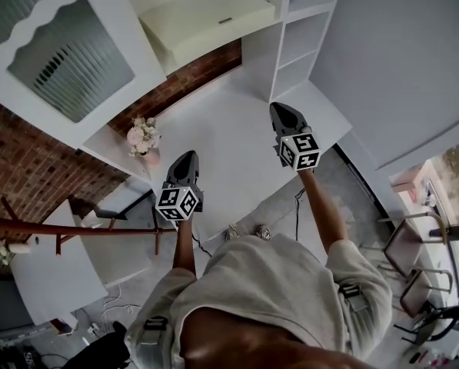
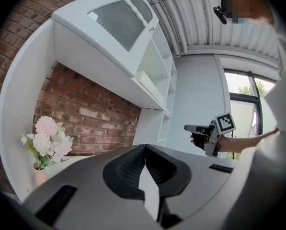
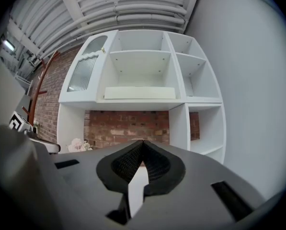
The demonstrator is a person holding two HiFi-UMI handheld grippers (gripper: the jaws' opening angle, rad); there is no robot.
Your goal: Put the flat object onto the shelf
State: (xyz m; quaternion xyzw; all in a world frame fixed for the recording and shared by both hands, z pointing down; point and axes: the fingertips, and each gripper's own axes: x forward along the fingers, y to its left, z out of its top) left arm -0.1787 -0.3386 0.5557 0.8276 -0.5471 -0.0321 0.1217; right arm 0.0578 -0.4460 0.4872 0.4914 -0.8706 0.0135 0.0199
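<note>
Flat object [image 3: 139, 92]: pale cream slab, lies flat on the floor of the wide compartment of the shelf [image 3: 195, 100], just right of the glass-fronted door [image 3: 85, 68] and above the brick wall [image 3: 128, 128] and the tabletop [image 1: 214, 121]. Touches neither gripper.

Left gripper [image 2: 144, 146]: jaws pressed together, nothing between them; held out over the tabletop, near the flowers [image 2: 48, 139].

Right gripper [image 3: 142, 143]: jaws likewise closed on nothing; aimed squarely at the shelf front, well apart from it.

Step in hand, as judged: placing appears complete, with the slab resting on the shelf and both grippers empty and clear of it.

Next move, as judged: little beyond drawing back and lowering both grippers. If the slab needs squaring, calls for a light push on its front edge with closed jaws, not a fresh grasp.

Risk: too hard a nudge could skew the slab or knock it against the compartment wall.
</note>
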